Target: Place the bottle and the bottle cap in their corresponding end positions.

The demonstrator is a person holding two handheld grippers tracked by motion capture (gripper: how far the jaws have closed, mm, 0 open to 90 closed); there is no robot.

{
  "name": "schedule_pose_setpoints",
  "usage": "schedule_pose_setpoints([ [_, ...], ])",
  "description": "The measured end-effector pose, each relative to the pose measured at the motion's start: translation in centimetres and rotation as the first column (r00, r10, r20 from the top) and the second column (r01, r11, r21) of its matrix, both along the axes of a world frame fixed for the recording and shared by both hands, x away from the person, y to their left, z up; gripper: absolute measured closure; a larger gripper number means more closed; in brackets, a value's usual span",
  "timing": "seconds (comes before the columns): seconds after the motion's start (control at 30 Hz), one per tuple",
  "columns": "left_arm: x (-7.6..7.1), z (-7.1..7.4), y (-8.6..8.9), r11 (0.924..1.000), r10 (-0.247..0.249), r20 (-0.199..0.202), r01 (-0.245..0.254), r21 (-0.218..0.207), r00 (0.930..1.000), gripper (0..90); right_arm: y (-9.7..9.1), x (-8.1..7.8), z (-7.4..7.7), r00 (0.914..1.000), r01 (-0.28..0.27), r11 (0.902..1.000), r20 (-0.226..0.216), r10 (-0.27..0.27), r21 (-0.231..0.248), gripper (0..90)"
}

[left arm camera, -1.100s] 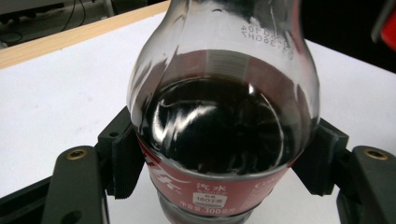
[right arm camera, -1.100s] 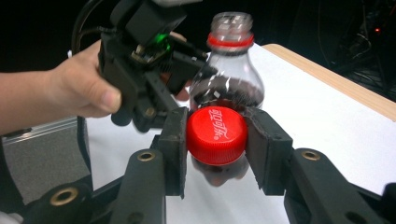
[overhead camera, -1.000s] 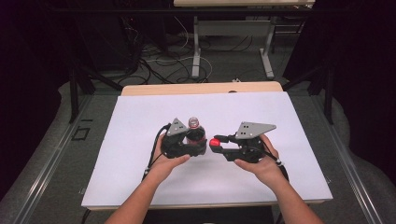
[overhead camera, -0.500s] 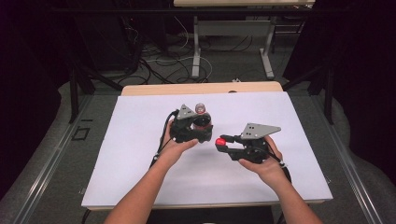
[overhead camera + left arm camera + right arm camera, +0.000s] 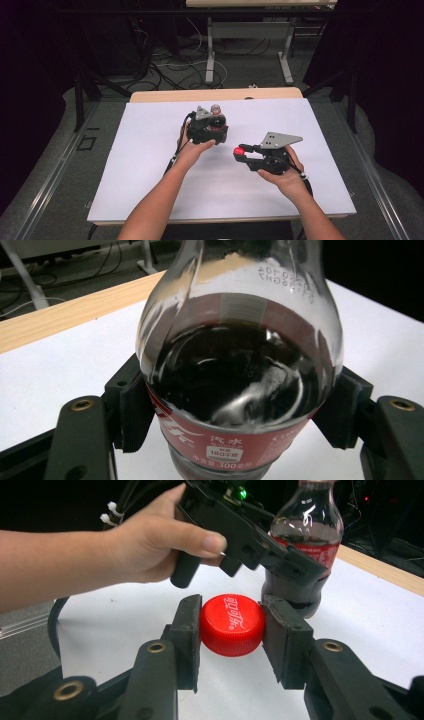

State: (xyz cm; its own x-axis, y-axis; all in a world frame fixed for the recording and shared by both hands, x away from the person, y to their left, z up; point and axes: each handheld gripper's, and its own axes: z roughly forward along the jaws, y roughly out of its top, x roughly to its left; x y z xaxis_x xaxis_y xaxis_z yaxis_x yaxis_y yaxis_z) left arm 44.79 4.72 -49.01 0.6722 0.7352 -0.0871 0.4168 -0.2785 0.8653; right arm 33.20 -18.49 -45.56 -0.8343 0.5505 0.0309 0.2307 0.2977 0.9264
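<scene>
Nearest the person, the right tongs (image 5: 231, 630) grasp a red bottle cap (image 5: 232, 625), one ribbed pad pressed to each side of it, with the cap's printed top facing the right gripper view. In the high view the same cap (image 5: 239, 150) shows as a red spot at the tip of the right tongs (image 5: 241, 153), held just above the white worktop (image 5: 150, 185) right of its middle, and the person's right hand (image 5: 280, 172) is wrapped around the handle.

Farther out, the left tongs (image 5: 240, 410) are clenched on a clear bottle (image 5: 240, 365) of dark drink, gripping it at its red label below the shoulder. The bottle (image 5: 216, 111) has no cap on its mouth and is upright near the worktop's far middle, the left hand (image 5: 192, 150) behind it. In the right gripper view the bottle (image 5: 306, 540) is just beyond the cap, close but not touching it.

Beyond the white sheet runs a bare wooden edge (image 5: 215, 94), then floor cables (image 5: 175, 65) and table legs (image 5: 210, 50).
</scene>
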Motion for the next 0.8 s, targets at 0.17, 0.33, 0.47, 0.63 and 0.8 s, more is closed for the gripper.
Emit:
schedule_pose_setpoints([
  [0.17,0.8,-1.2,-0.5,0.9999,0.01,-0.007,-0.01,0.003,0.9999,29.7,-0.2,0.0,-0.1,1.0,0.002,0.9999,0.005,-0.002,-0.015,61.2],
  [0.33,1.3,-1.9,-0.9,0.9997,0.022,-0.003,-0.022,0.01,0.9997,29.7,-0.3,0.1,-0.3,0.9999,0.011,0.9999,0.004,-0.011,-0.004,61.2],
  [0.47,1.7,-2.7,-1.1,0.9994,0.031,-0.004,-0.031,0.017,0.9995,29.7,-0.3,0.1,-0.3,1.0,0.009,0.9999,-0.003,-0.009,-0.006,61.2],
  [0.63,1.6,-3.3,-1.0,0.999,0.04,-0.012,-0.039,0.021,0.9991,29.6,-0.2,0.0,-0.3,0.9999,0.011,0.9999,-0.004,-0.011,-0.004,61.2],
  [0.8,1.3,-3.8,-1.0,0.9992,0.033,-0.017,-0.033,0.023,0.9993,29.6,-0.1,0.0,-0.4,1.0,0.004,0.9999,-0.008,-0.004,-0.011,61.2],
])
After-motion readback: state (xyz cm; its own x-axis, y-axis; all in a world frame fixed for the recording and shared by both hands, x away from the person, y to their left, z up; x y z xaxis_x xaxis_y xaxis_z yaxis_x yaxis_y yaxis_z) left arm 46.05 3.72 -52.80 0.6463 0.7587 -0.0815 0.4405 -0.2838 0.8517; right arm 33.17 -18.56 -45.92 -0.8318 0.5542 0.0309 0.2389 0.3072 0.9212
